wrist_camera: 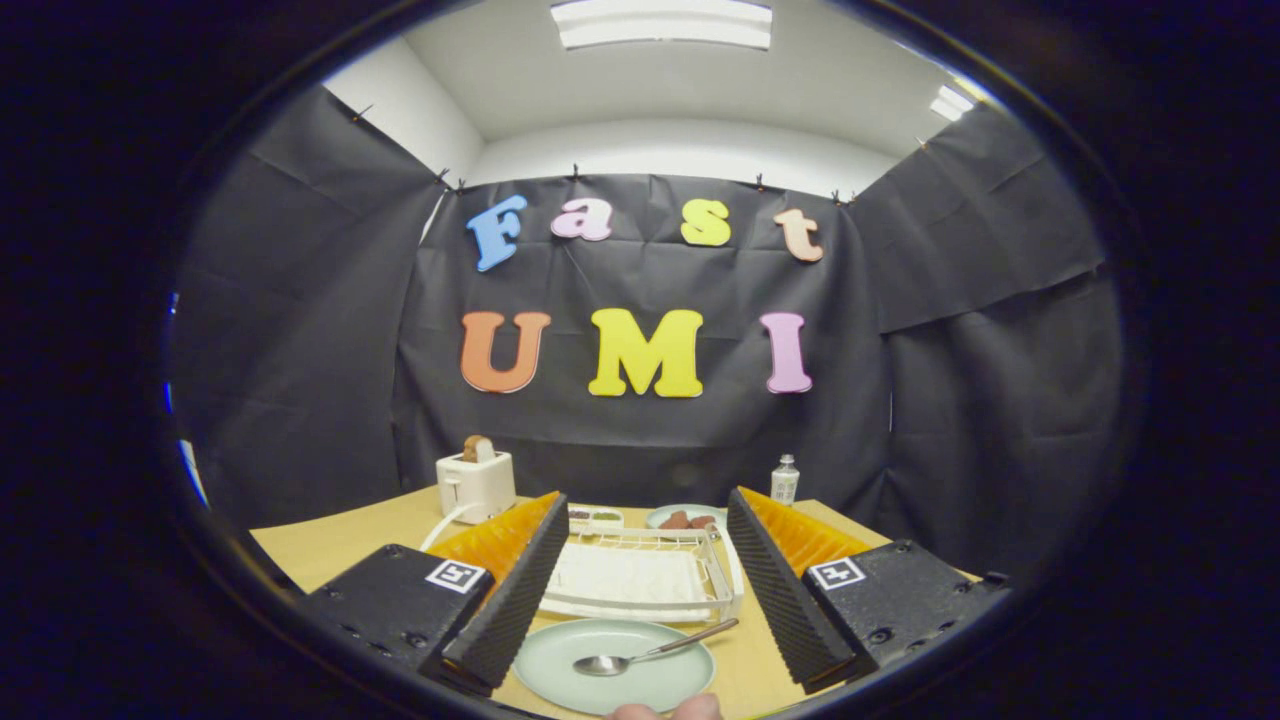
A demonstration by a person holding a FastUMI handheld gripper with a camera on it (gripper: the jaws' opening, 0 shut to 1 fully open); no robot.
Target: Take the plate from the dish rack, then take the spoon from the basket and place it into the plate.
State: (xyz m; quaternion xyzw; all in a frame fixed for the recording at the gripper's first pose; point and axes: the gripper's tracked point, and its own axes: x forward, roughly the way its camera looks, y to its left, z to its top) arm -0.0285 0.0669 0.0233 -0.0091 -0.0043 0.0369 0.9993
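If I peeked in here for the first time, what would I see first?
Probably the spoon lying in the pale green plate, close in between the open tool's fingers. Just beyond sits the white dish rack. Farther back on the table, a white toaster has bread sticking up.

Staged booth, not a real kitchen.
You're facing black cloth walls [300, 330] (clipped up) around a wooden table [340, 545] with a toaster [476, 483].

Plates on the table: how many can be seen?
2. One pale green plate lies between the open gripper fingers, with the spoon in it. Another plate, holding food, sits beyond the dish rack. Others may be hidden.
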